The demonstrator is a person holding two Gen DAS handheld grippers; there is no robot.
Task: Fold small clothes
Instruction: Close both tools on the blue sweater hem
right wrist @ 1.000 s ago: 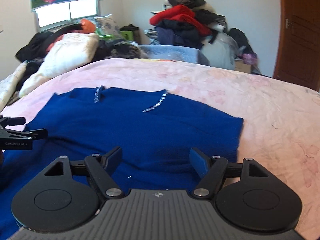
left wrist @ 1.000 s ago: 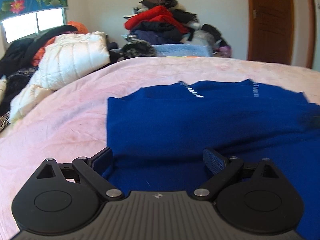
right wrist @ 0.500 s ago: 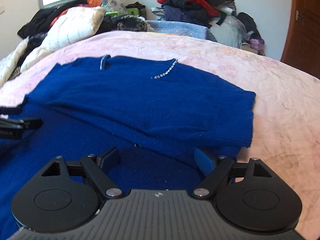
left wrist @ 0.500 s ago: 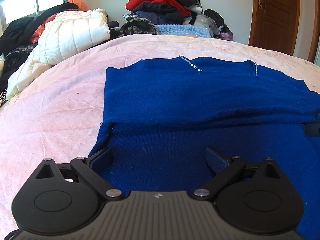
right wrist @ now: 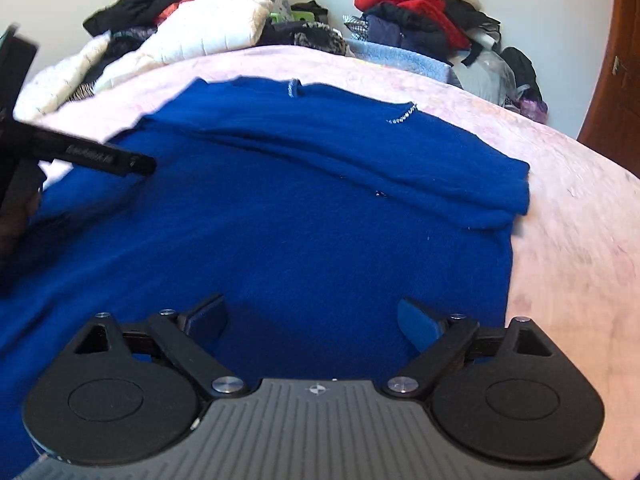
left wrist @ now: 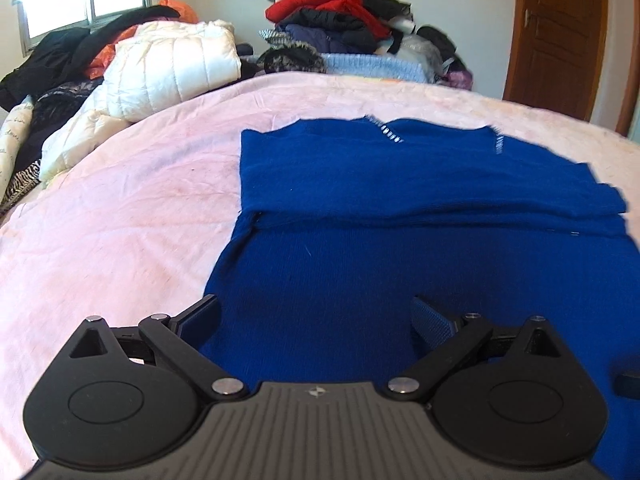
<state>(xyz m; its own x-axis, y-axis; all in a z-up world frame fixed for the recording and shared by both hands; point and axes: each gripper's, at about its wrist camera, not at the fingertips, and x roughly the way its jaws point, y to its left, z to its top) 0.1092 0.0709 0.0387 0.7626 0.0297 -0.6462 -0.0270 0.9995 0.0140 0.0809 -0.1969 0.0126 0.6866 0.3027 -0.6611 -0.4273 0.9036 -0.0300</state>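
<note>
A dark blue knit sweater (left wrist: 420, 216) lies flat on the pink bedspread (left wrist: 120, 220), its far part folded over itself with a beaded neckline facing away. My left gripper (left wrist: 316, 318) hovers over the sweater's near left edge, open, nothing between its fingers. In the right wrist view the same sweater (right wrist: 304, 208) fills the middle. My right gripper (right wrist: 312, 316) hangs above its near right part with its jaws opening wide and nothing between them. The left gripper (right wrist: 120, 162) shows as a black bar at the left edge of that view.
White puffer jackets (left wrist: 168, 68) and dark clothes are heaped at the bed's far left. A pile of red and black garments (left wrist: 340, 12) stands behind the bed against the wall. A wooden door (left wrist: 556, 32) is at the right. Bare pink bedspread (right wrist: 580, 220) lies right of the sweater.
Both grippers pulled back toward the near edge, so more of the sweater's lower body shows. The right gripper's jaws spread wider. The sweater itself stayed in place.
</note>
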